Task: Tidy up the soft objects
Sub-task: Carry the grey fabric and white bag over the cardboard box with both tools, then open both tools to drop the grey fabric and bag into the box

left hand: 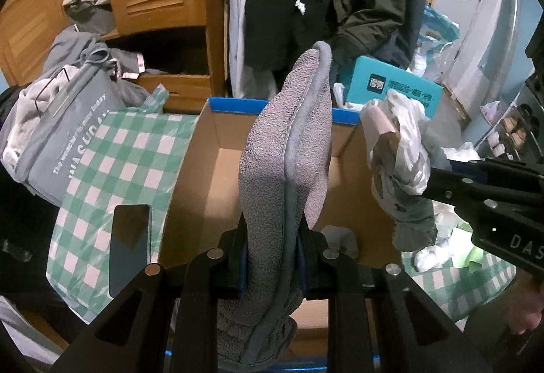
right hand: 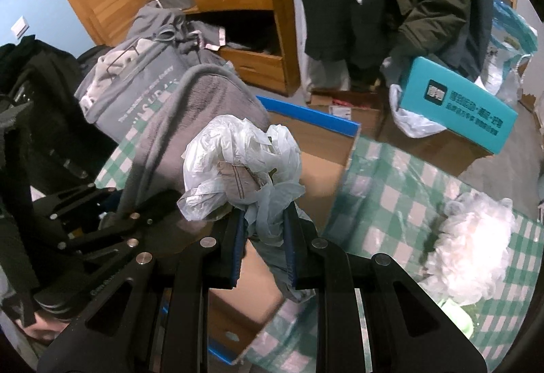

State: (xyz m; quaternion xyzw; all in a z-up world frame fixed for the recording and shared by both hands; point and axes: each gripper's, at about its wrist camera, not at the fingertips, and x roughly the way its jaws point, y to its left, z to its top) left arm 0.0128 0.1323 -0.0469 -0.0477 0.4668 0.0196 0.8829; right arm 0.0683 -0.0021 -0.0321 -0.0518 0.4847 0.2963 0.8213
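A grey towel (left hand: 285, 148) is being gripped tightly by the left gripper (left hand: 272, 257) above the open cardboard box (left hand: 210, 175). A crumpled plastic bag (right hand: 238, 165) (wrapped round something brown) is being clamped by the right gripper (right hand: 263, 250) beside it. "DAS" is being shown on that gripper's arm.

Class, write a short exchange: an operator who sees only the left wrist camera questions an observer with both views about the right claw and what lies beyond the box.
Operator: Is the right claw truly gripping that plastic bundle?
Observer: Yes. The right claw has both blue pads pressed on the crumpled plastic bundle.
Operator: What lies right of the box?
Observer: Past the cardboard box, a whole white fluffy heap sits on the checked cloth.
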